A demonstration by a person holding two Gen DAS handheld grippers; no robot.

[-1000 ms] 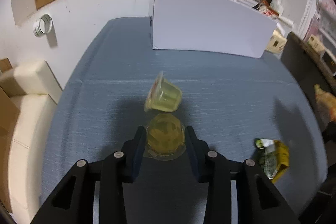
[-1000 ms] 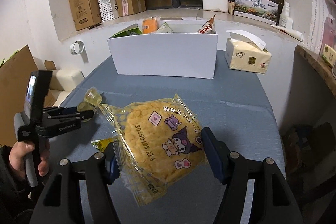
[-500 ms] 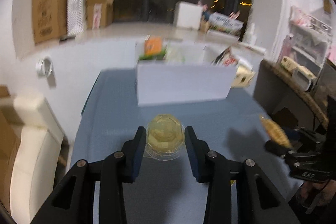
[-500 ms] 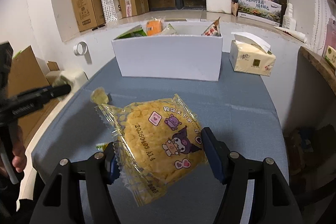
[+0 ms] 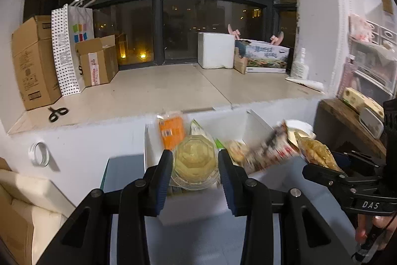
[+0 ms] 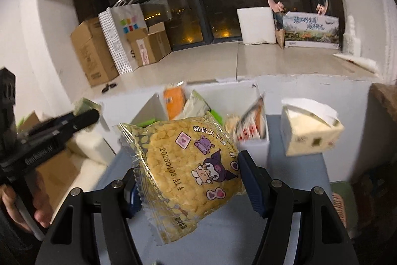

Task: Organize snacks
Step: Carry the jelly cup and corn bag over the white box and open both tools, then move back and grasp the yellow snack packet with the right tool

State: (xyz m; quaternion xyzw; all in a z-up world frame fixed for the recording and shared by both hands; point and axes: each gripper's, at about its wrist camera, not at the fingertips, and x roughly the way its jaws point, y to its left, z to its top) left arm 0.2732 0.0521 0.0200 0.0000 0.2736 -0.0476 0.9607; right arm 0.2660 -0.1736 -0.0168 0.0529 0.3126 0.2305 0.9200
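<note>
We hold jelly cup (image 5: 194, 163) tight in left gripper (image 5: 194, 171), cookie bag (image 6: 191, 165) tight in right gripper (image 6: 188, 180), both above white box (image 5: 193, 205), ready to drop snacks in.

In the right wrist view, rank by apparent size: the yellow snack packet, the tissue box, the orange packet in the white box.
1. yellow snack packet, though it is nearest the camera, so enlarged.
2. tissue box.
3. orange packet, partly hidden in the white box.
</note>
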